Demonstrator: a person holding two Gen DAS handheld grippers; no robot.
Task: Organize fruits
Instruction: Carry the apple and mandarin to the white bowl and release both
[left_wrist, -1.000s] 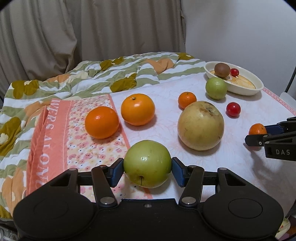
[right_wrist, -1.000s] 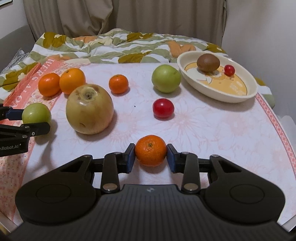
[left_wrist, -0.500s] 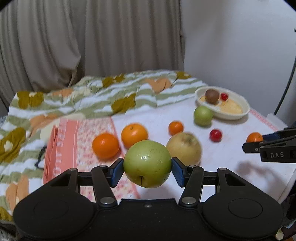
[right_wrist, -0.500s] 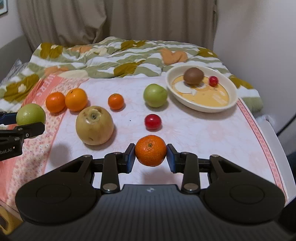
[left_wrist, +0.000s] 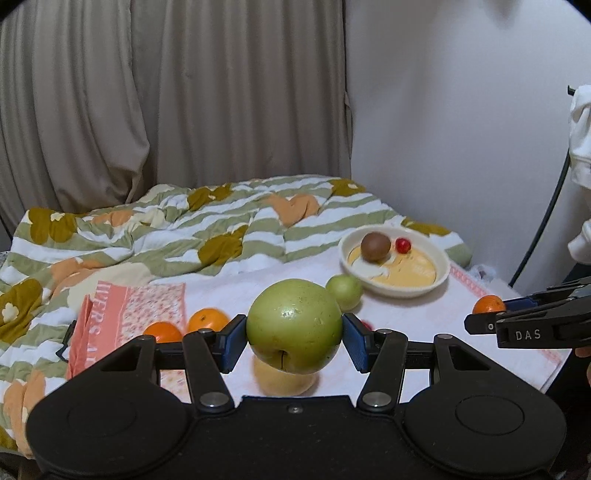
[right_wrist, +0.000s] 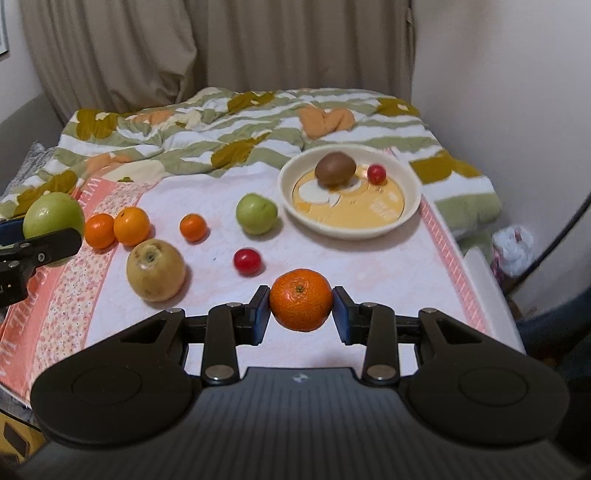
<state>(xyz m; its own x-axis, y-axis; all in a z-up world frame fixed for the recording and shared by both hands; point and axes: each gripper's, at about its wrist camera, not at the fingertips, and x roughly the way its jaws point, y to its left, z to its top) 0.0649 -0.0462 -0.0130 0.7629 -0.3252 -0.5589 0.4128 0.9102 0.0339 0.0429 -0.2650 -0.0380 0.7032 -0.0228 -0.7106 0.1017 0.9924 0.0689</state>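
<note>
The left claw (left_wrist: 294, 338) is clenched on a large green apple (left_wrist: 294, 326), its blue pads pressed against the fruit's two sides, and the apple hangs in the air above the worktop (right_wrist: 369, 266). The right claw (right_wrist: 301, 305) is grasping a mandarin (right_wrist: 301, 304) the same way, also clear of the surface. In the right wrist view the left claw and its apple show at the far left edge; in the left wrist view the right claw with its mandarin shows at the right edge.

On the pink-patterned cloth covering the worktop lie the other fruits. A big yellowish pear (right_wrist: 155, 269) sits on the near left. Behind it, two oranges (right_wrist: 132, 226) touch each other, side by side at the edge of an orange flowered towel (right_wrist: 55, 302). A smaller mandarin (right_wrist: 192, 227) lies right of them, then a small green apple (right_wrist: 256, 214) just beside the bowl (right_wrist: 412, 206). A red cherry tomato (right_wrist: 246, 261) rests near the middle, between the pear and the held mandarin.

The cream bowl stands at the far right and holds a brown kiwi (right_wrist: 335, 168) and a second cherry tomato (right_wrist: 376, 173), slightly apart. Beyond the worktop a striped green and white quilt (right_wrist: 240, 125) is rumpled, with beige curtains (right_wrist: 221, 48) behind it.
</note>
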